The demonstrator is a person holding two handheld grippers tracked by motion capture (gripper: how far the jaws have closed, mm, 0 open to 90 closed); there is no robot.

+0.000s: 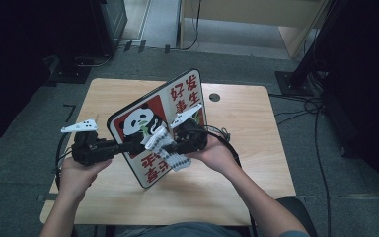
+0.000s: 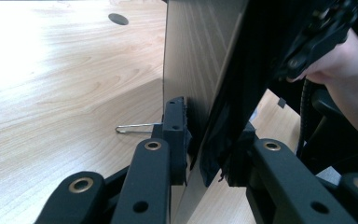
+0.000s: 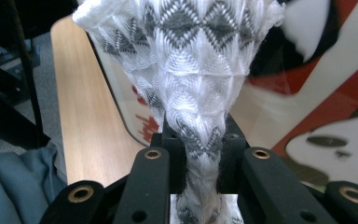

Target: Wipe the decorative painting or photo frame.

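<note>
A picture board [image 1: 154, 116] with a panda and red Chinese characters stands tilted on edge over the wooden table [image 1: 249, 163]. My left gripper [image 1: 137, 146] is shut on its near left edge; in the left gripper view the jaws [image 2: 209, 140] pinch the board's [image 2: 196, 56] brown back and dark front. My right gripper [image 1: 171, 146] is shut on a white cloth [image 1: 159, 140] with a grey diamond pattern, held against the board's printed face. The cloth [image 3: 196, 60] fans out above the right gripper [image 3: 200, 140], with the board [image 3: 335, 107] behind it.
A thin metal wire [image 2: 133, 128] sticks out behind the board near the left jaw. The table has a round cable hole [image 1: 214, 97] at its far side. Cables [image 1: 301, 106] lie on the floor at the right, and dark stands line both sides.
</note>
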